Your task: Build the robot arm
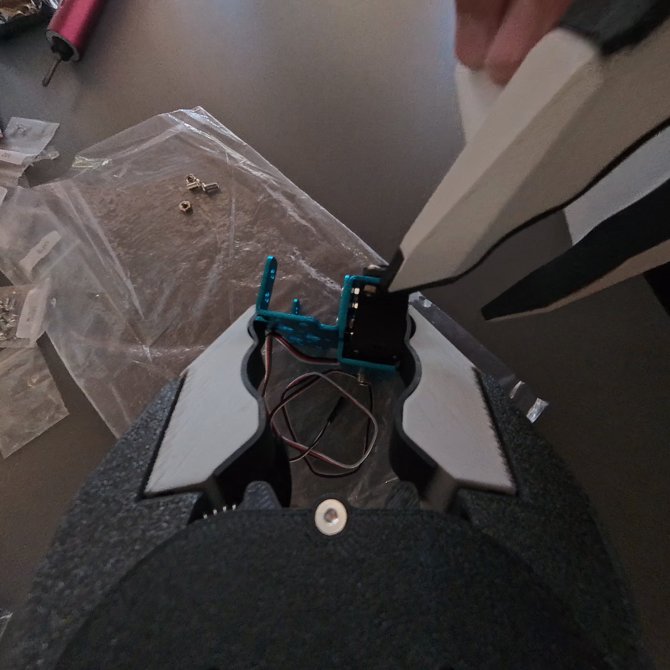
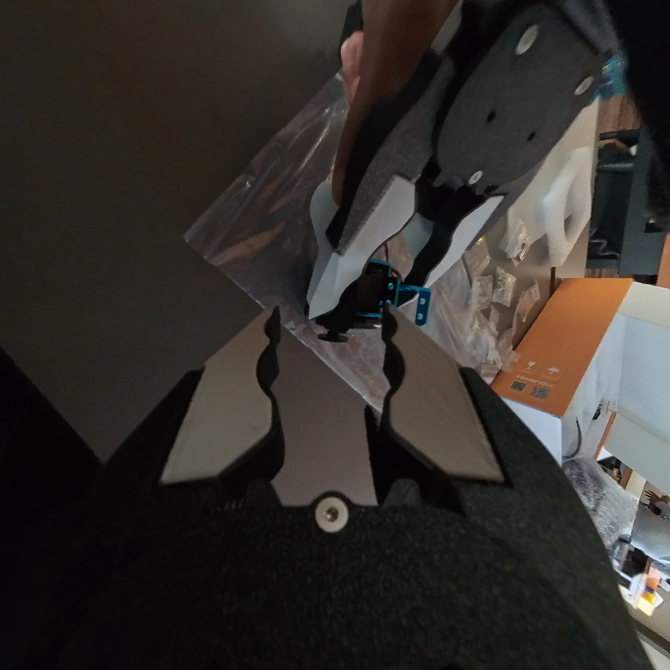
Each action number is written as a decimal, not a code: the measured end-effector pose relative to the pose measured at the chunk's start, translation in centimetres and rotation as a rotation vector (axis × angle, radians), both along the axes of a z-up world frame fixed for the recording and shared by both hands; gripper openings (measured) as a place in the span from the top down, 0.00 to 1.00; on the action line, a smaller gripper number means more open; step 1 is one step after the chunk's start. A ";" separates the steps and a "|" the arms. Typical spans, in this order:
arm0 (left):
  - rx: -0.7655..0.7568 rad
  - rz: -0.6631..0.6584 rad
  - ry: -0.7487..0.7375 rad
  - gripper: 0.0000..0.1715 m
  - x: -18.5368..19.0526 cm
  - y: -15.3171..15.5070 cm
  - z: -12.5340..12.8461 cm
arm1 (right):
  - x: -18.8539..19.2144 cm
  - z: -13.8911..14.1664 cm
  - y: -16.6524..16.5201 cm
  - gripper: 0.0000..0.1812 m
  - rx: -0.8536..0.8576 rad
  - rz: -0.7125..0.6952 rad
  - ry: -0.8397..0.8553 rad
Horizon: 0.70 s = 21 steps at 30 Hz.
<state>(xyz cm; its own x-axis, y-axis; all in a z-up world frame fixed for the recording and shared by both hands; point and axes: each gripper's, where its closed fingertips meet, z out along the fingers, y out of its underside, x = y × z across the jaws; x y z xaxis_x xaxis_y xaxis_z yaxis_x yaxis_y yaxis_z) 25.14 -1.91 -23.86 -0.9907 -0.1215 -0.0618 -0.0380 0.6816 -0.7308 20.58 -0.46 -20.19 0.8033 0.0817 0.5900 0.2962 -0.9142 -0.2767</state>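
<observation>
- Left wrist view: left gripper (image 1: 331, 326) clenched on a blue anodised metal bracket (image 1: 290, 328) carrying a black box-shaped servo (image 1: 377, 326), held just above a clear plastic bag (image 1: 163, 235) on the grey table (image 1: 326, 108).
- Bracket's long axis across the fingers; its upright arm pointing up and away.
- Red, black and white wire loop (image 1: 326, 427) hanging below.
- Right gripper (image 1: 438, 301) spread wide, one fingertip touching the servo's top.
- Small silver nuts and screws (image 1: 197, 190) on the bag, well apart.

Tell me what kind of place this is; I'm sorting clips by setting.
Probably a hobby electronics or robotics workbench: small bags of screws, loose nuts on a clear plastic bag, and a blue bracket with a black servo held by the left hand-held gripper. An orange box stands nearby.
</observation>
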 end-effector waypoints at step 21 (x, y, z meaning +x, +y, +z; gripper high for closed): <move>-0.001 -0.003 0.000 0.56 -0.1 0.0 0.0 | 0.6 -0.9 -0.2 0.66 -0.026 -0.029 0.006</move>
<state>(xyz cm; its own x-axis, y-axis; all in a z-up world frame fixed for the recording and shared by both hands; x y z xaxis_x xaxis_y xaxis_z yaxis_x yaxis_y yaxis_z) 25.06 -1.90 -23.89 -0.9910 -0.1183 -0.0618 -0.0357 0.6812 -0.7312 21.20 -0.65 -21.07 0.8093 0.0739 0.5827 0.2681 -0.9292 -0.2544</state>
